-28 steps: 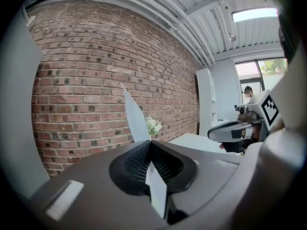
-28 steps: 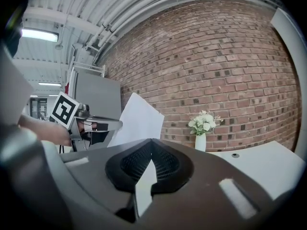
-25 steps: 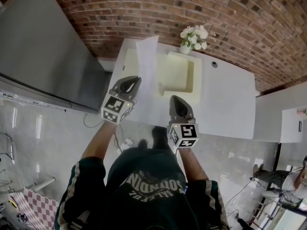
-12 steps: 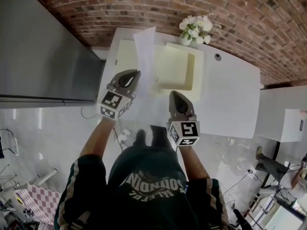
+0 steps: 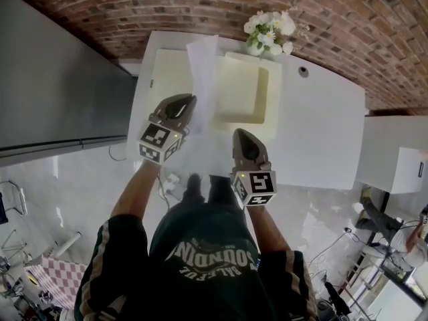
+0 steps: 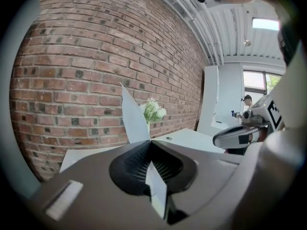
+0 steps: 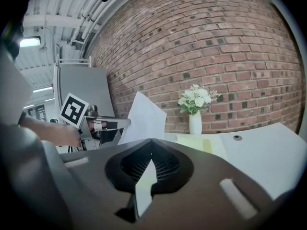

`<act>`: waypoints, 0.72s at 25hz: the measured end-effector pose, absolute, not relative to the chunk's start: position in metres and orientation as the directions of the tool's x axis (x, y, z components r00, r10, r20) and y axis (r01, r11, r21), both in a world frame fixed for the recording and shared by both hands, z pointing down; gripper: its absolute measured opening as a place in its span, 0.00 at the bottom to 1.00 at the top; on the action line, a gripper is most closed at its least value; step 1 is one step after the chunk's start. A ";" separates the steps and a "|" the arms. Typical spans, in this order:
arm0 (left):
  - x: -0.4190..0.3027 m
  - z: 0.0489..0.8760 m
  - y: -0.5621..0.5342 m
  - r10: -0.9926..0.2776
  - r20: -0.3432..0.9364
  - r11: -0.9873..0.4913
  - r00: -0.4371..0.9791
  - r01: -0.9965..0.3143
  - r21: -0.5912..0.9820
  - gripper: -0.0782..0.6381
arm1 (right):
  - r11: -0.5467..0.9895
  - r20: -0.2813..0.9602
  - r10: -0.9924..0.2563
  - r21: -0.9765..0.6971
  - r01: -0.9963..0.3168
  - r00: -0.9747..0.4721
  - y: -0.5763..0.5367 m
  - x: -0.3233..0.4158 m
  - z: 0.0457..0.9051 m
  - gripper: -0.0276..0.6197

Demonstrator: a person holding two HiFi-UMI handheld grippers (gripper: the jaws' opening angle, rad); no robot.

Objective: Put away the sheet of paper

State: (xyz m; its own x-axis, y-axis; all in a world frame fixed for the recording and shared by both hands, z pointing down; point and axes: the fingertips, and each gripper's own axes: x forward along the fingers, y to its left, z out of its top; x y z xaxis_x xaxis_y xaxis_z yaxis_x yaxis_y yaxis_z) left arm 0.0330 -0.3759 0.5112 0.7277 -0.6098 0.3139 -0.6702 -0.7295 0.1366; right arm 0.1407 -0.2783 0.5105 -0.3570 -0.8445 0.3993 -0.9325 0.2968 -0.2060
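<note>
The white sheet of paper (image 5: 202,72) stands on edge over the white table (image 5: 321,126), leaning toward the far side. My left gripper (image 5: 185,102) is shut on the sheet's near part. In the left gripper view the sheet (image 6: 133,121) rises straight out of the closed tips of that gripper (image 6: 150,141). My right gripper (image 5: 239,136) hovers to the right of the sheet near the table's front edge, shut, with nothing seen at its tips (image 7: 151,140). From the right gripper view the sheet (image 7: 144,121) and the left gripper (image 7: 112,123) lie to the left.
A pale yellow folder-like tray (image 5: 241,92) lies on the table under and beside the sheet. A white vase of flowers (image 5: 267,32) stands at the table's far edge against the brick wall. A tall grey cabinet (image 5: 53,92) stands at the left.
Both grippers have edged a little forward over the table, the sheet going with the left one. Both grippers stay shut.
</note>
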 end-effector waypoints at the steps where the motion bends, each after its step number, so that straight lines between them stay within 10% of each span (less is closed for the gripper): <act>1: 0.035 0.515 -0.377 -0.606 0.318 -0.730 0.730 -0.668 0.142 0.12 | 0.295 0.402 -0.843 -0.209 -0.932 -0.357 -0.277 0.142 0.513 0.04; 18: 0.024 0.575 -0.400 -0.585 0.431 -0.685 0.687 -0.703 0.191 0.12 | 0.264 0.444 -0.827 -0.236 -0.935 -0.345 -0.277 0.164 0.542 0.04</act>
State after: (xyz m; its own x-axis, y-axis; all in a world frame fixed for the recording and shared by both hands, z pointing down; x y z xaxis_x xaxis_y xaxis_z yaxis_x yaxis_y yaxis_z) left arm 0.0238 -0.4004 0.5748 0.6870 -0.5849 0.4312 -0.7031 -0.6850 0.1910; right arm 0.1644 -0.2769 0.5415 -0.3455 -0.8266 0.4442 -0.9352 0.2641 -0.2358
